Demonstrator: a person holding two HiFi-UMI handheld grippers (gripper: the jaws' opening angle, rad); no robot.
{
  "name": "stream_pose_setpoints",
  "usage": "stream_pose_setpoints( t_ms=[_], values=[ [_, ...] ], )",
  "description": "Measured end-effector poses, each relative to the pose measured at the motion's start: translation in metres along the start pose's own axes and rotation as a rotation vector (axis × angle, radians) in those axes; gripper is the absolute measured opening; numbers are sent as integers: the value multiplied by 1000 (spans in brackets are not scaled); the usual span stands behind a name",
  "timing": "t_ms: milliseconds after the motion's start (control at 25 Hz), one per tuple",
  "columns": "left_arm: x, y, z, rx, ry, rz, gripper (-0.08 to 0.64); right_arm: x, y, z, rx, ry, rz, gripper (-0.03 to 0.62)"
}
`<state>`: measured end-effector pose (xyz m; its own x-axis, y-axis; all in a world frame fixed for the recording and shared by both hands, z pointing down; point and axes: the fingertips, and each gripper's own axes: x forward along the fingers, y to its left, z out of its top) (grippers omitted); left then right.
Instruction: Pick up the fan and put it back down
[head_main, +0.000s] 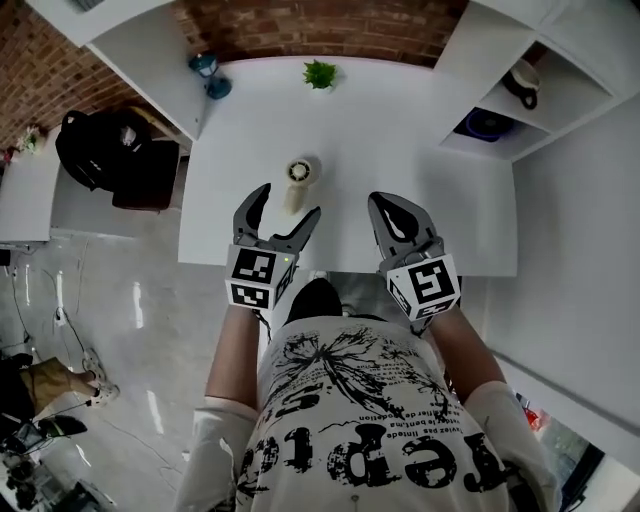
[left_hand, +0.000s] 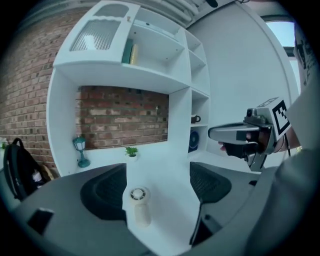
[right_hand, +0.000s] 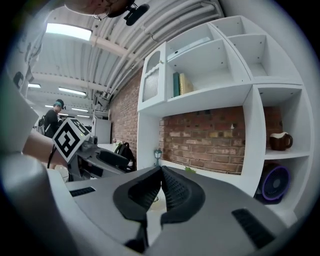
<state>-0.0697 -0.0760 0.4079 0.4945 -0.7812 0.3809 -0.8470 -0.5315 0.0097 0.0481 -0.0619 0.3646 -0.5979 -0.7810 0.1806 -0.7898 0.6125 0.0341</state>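
The fan (head_main: 298, 180) lies on the white counter (head_main: 420, 140), in line with the gap of the left claw (head_main: 288, 204), whose jaws are released wide and hold nothing. The right claw (head_main: 393, 213) is clenched on nothing, off to the fan's right. A potted plant (head_main: 320, 73) and a small lantern (head_main: 208, 76) stand at the counter's far edge, well apart from the fan.

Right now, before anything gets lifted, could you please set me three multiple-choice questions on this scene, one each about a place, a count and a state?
1. Where is the fan?
A) lying on the table, ahead of the left tool
B) on a shelf
C) on the floor

2. How many potted plants stand on the table?
A) none
B) one
C) three

3. How are the right tool jaws?
A) wide apart
B) together, empty
C) shut on the fan

Answers:
1 A: the fan lies on the white table, framed by the left tool's open jaws.
2 B: one green plant stands at the far edge.
3 B: its pads meet with nothing between.
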Motion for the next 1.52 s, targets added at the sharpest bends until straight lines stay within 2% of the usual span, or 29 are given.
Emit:
stream_pose_setpoints(
  t_ms=[200, 480, 880, 1000, 1160, 1520],
  values=[
    [64, 34, -39, -33, 134, -30, 388, 46, -17, -16, 18, 51, -15, 15],
    [132, 66, -105, -85, 341, -47, 388, 93, -39, -58, 53, 138, -42, 15],
    [185, 78, -159, -101, 522, -70, 388, 120, -78, -98, 81, 206, -99, 15],
    [196, 78, -169, -117, 557, -64, 388, 121, -85, -106, 99, 223, -109, 15],
    [203, 79, -176, -63, 592, -51, 387, 122, -89, -111, 94, 235, -103, 14],
    [202, 77, -174, -84, 572, -67, 383, 116, -95, -110, 93, 247, -105, 15]
  ],
)
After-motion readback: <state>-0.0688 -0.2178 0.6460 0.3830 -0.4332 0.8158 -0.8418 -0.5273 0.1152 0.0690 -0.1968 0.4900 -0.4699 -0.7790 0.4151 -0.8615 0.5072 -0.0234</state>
